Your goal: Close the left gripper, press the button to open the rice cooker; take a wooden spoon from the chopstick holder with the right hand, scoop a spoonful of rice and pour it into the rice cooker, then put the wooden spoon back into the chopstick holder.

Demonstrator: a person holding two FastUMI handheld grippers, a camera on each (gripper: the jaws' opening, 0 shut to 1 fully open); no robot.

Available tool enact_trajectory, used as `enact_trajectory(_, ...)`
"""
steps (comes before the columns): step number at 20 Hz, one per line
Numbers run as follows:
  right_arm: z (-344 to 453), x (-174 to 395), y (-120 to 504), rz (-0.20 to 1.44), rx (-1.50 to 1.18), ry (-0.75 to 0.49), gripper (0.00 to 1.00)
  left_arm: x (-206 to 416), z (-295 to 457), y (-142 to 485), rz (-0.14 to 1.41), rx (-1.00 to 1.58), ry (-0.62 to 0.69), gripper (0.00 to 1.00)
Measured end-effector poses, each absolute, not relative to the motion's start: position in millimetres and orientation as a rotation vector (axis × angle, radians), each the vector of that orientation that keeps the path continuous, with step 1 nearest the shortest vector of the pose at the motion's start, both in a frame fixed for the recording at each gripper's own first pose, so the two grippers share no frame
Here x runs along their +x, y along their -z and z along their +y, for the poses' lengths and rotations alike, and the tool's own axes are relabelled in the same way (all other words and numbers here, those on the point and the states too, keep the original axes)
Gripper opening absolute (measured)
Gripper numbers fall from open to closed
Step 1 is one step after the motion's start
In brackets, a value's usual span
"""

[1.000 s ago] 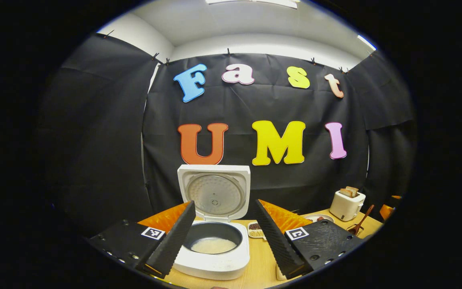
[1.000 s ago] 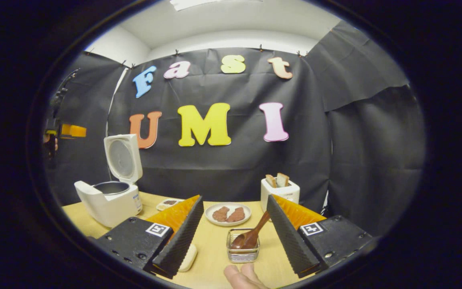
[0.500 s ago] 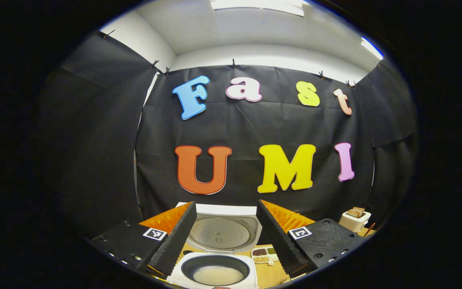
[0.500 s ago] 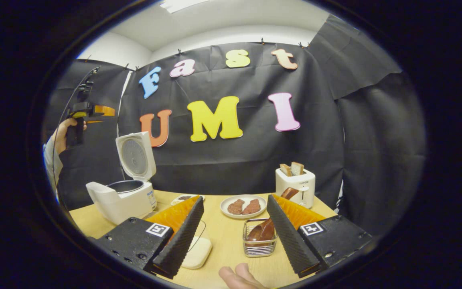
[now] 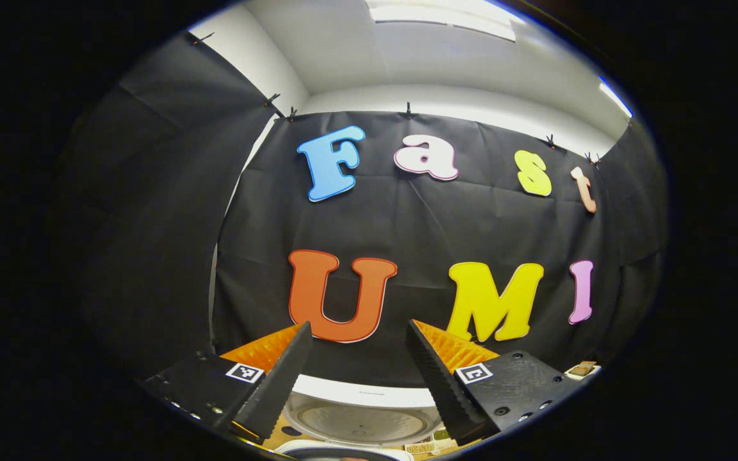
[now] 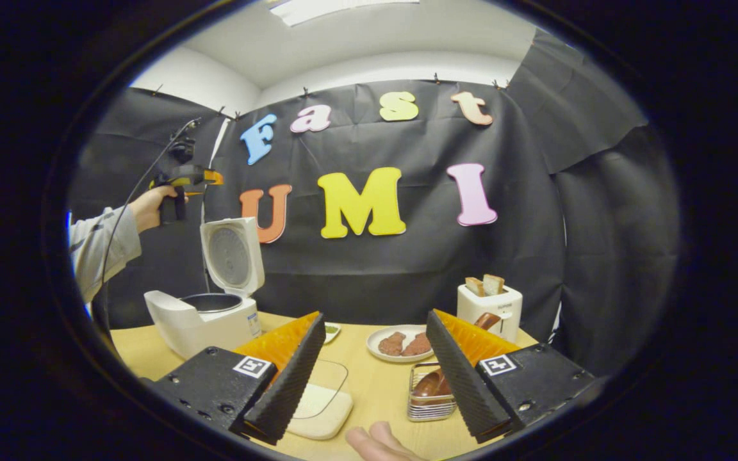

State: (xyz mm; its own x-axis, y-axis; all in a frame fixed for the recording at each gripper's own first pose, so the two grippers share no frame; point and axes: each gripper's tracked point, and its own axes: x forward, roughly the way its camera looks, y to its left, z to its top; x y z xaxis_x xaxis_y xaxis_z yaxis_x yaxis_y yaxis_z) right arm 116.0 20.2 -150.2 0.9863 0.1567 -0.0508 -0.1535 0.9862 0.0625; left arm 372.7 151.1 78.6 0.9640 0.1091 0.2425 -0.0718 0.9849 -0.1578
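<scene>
Right gripper view: right gripper (image 6: 369, 374) at bottom centre, jaws wide apart, nothing held
Wooden spoon (image 6: 436, 383): lying in the wire chopstick holder (image 6: 421, 410) on the bench (image 6: 375, 390), lower centre-right (partly behind the right-hand finger)
Rice cooker (image 6: 205, 314): lower left, lid up
Left gripper (image 6: 205, 177): upper left, held in a hand (image 6: 151, 206) above the cooker
Left gripper view: left gripper (image 5: 357, 371) at the bottom, jaws apart, empty; cooker lid (image 5: 359, 416) at the bottom edge

Recording booth staged as kitchen: black cloth walls (image 6: 407, 269), wooden bench (image 6: 369, 384), rice cooker (image 6: 205, 317), toaster (image 6: 489, 306).
</scene>
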Motion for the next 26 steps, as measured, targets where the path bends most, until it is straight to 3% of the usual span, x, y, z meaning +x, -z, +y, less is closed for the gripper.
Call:
enact_trajectory(6,26,117,152,0.048,-0.013,-0.202,1.0,417,161,-52,-0.266,-0.107,-0.125,0.93)
enact_trajectory(13,31,114,150,0.047,-0.034,-0.232,0.96,442,141,17,-0.017,-0.07,-0.053,0.94)
enact_trajectory(14,32,114,149,0.041,-0.034,-0.232,1.0,442,142,24,0.015,-0.04,-0.062,0.93)
enact_trajectory(17,29,117,145,0.025,-0.034,-0.199,0.96,440,147,21,0.013,-0.014,-0.073,0.96)
enact_trajectory(18,28,114,145,0.026,-0.039,-0.202,1.0,437,148,23,0.024,-0.011,-0.071,0.98)
enact_trajectory(21,28,113,140,0.007,-0.035,-0.201,0.96,425,146,27,0.069,-0.01,-0.065,0.98)
enact_trajectory(26,34,105,139,0.015,0.001,-0.213,1.0,396,145,32,0.13,-0.005,-0.074,0.97)
